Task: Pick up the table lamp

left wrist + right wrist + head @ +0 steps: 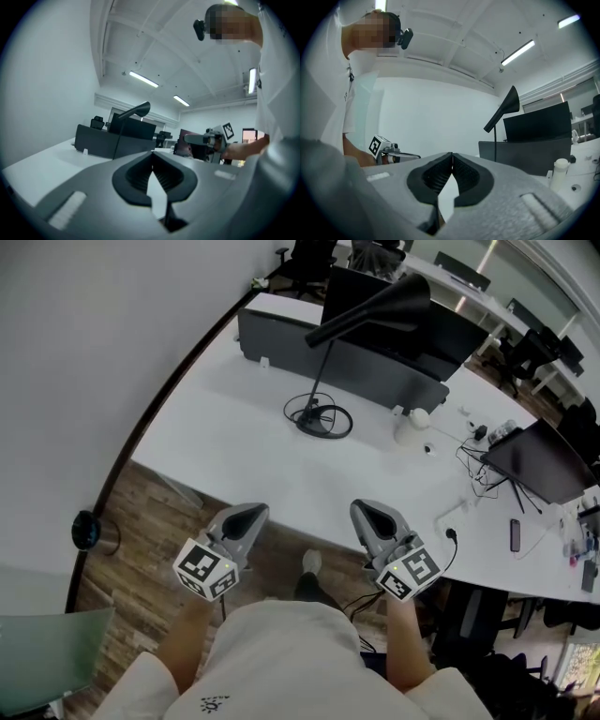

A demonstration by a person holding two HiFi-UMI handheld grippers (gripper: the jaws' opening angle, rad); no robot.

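Note:
The black table lamp (323, 418) stands on the white table (234, 442), with a round wire base, a thin stem and a cone shade tilted right. It shows far ahead in the left gripper view (137, 110) and in the right gripper view (506, 108). My left gripper (251, 513) and right gripper (366, 510) hover side by side at the table's near edge, well short of the lamp. Both point level toward it. The left gripper's (152, 153) jaws meet at the tips with nothing between them, and so do the right gripper's (452, 154).
A dark partition screen (356, 362) runs behind the lamp. A white bottle (409, 426), cables, a phone (515, 534) and a tilted monitor (548, 463) lie to the right. A white wall closes the left side. Wooden floor lies below the table edge.

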